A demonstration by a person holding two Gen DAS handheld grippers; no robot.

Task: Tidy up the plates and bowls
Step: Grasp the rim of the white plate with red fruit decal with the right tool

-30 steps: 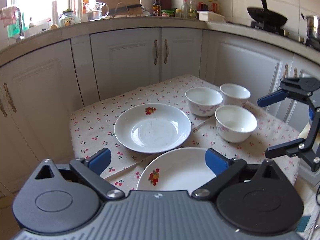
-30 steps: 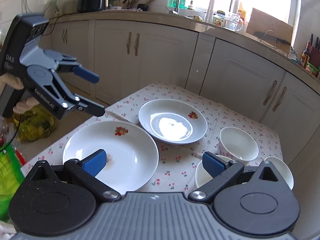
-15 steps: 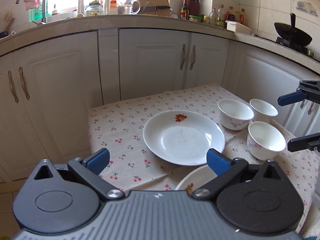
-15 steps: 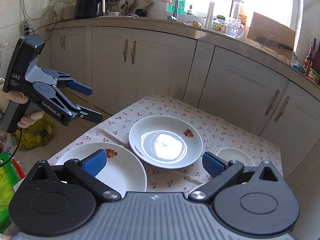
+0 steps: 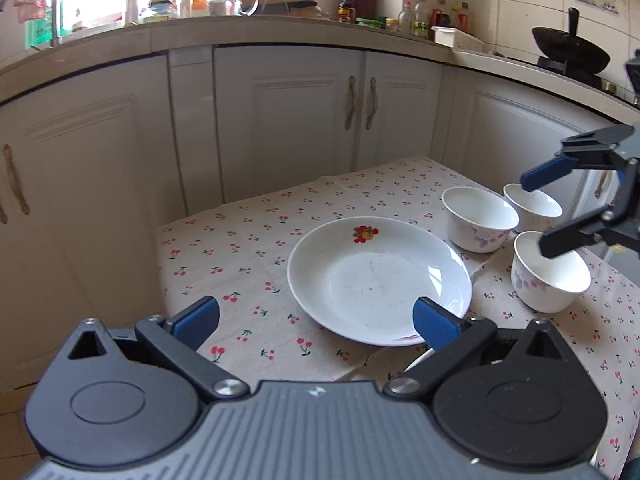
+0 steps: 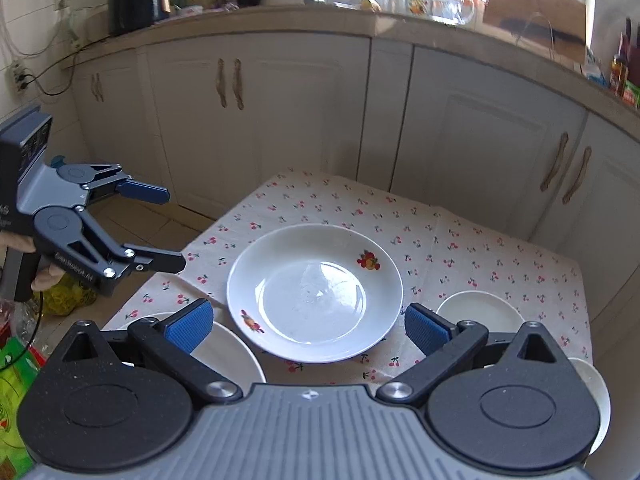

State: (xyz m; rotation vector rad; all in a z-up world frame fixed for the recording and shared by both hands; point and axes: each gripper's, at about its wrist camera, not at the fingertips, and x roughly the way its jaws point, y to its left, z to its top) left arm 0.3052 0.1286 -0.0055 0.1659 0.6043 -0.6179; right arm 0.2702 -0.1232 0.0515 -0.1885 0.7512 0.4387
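Both my grippers wide open, holding nothing: left gripper (image 5: 316, 320), right gripper (image 6: 308, 326). Plate (image 5: 376, 276) sits just ahead of L on the tablecloth (image 5: 240, 248). R hangs above three bowls (image 5: 478, 218).

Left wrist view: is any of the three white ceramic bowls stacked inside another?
No, the three white ceramic bowls each sit separately on the cherry-print tablecloth, right of the white fruit-motif plate.

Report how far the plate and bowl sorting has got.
Done: nothing looks stacked yet. The three bowls stand apart on the cherry tablecloth, and the deep plate lies alone. In hand: nothing; left gripper and right gripper are open. Left: stacking plates and nesting bowls.
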